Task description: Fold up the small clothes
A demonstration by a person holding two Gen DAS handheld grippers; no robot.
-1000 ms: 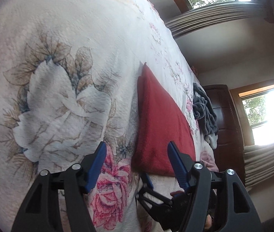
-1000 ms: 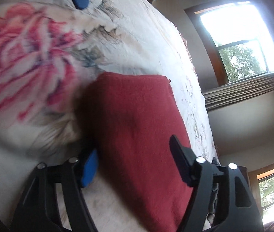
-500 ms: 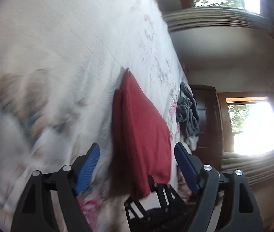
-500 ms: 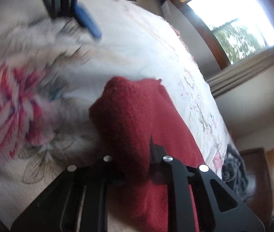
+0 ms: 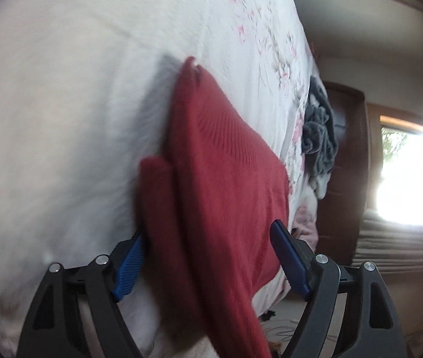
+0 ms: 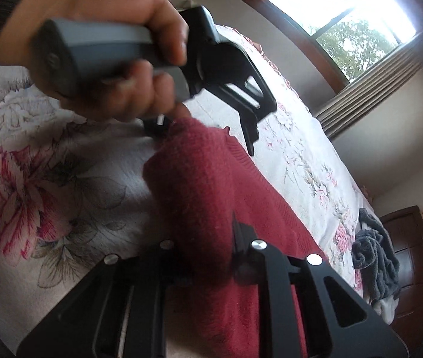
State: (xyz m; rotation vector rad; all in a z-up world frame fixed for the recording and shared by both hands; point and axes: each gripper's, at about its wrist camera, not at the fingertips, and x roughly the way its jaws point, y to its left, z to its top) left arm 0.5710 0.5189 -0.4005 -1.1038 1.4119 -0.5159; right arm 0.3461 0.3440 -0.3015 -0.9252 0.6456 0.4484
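Observation:
A red knit garment (image 5: 226, 179) lies folded on the flowered bed cover (image 5: 62, 119). My left gripper (image 5: 208, 261) is open and straddles the garment's near edge, one blue pad (image 5: 128, 265) under the left side and the other on the right. In the right wrist view my right gripper (image 6: 208, 256) is shut on a raised fold of the red garment (image 6: 199, 185). A hand (image 6: 116, 68) holds the left gripper (image 6: 211, 131) just above that same fold, with its fingers either side of the top end.
A crumpled grey pile of clothes (image 5: 320, 137) sits at the bed's far edge, also in the right wrist view as the grey pile (image 6: 375, 262). Dark wooden furniture (image 6: 411, 268) and bright windows (image 6: 345, 6) stand beyond the bed cover (image 6: 32, 179).
My right gripper has shut on the red garment's edge and raised it into a fold. My left gripper has moved in from the bare cover and now straddles the garment.

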